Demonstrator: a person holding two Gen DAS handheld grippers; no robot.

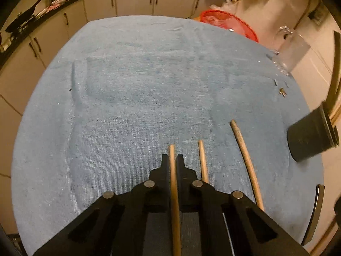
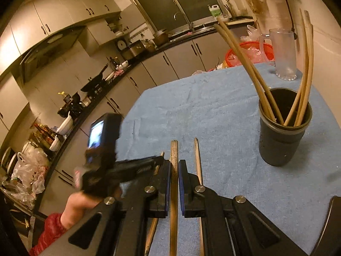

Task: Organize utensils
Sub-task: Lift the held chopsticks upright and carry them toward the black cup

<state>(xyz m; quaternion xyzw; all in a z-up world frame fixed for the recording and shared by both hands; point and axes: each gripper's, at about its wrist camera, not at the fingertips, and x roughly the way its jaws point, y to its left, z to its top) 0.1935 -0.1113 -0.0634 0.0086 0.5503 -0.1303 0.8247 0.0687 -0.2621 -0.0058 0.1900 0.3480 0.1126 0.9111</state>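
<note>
A: Three chopsticks remain outside the cup, as far as I can count. Starting at the left: the left gripper has its fingers drawn together on one chopstick, which runs back between them, over the blue towel.

B: And just beside it?

A: A middle chopstick lies on the towel just right of that gripper, and further right a third chopstick lies there too. In the right wrist view, the right gripper is clamped on a chopstick; I'd judge it to be that third one, though I cannot be sure.

B: So both hands are loaded. Where do they go?

A: The dark cup stands upright on the towel, right of the right gripper and well apart from it. About five chopsticks already lean inside it, so I'd call the job more than half done.

B: What's left?

A: Carry the two gripped sticks over and drop them in, then fetch the loose one. A clear pitcher stands beyond the cup, untouched.
</note>
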